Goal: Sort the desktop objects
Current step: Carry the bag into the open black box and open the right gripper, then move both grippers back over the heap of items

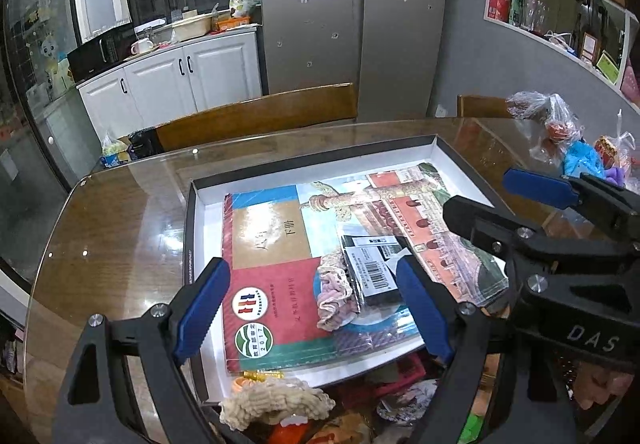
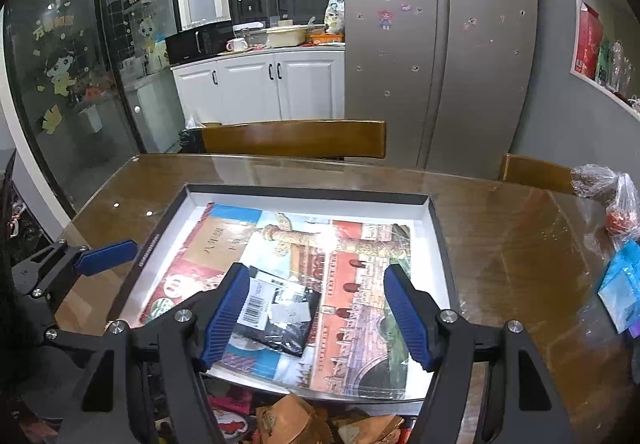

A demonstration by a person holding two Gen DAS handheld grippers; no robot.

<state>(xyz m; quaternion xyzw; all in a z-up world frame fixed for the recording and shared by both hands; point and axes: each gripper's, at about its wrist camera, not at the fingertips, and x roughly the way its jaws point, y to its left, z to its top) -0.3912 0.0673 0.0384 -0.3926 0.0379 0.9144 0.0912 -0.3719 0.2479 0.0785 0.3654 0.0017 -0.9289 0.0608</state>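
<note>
Plainly, from the left wrist view, a shallow rectangular cardboard box lid (image 1: 434, 147) with black outer walls and a white inside lies flat on the glass-topped brown wooden bench (image 1: 120, 228). Inside it lie two paper-covered textbooks side by side: a red, tan and blue one (image 1: 264, 244) on the left and one printed with a red palace wall and a carved column (image 1: 404, 203) on the right. On top of them, near the middle, rests a small black plastic-wrapped packet with a white barcode label (image 1: 372, 268), and touching its left edge sits a frilly pink fabric scrunchie (image 1: 334, 300). A cream knitted scrunchie (image 1: 276, 400) sits at the lid's near edge. The left tool (image 1: 312, 304) hovers over the lid, its blue pads spread wide and released, nothing pressed between them. The right tool (image 1: 480, 219) shows at the right, also spread apart.

From the right wrist view, the same box lid (image 2: 308, 191) holds the two books, the red and tan one (image 2: 188, 272) and the palace-wall one (image 2: 360, 284), with the black packet (image 2: 280, 316) lying across where they meet. The right tool (image 2: 316, 316) hangs above the packet, jaws released and wide, touching nothing. At the left edge one blue pad of the left tool (image 2: 106, 256) shows over the lid's rim. Clear plastic bags (image 2: 612, 195) lie on the bench at far right.
</note>
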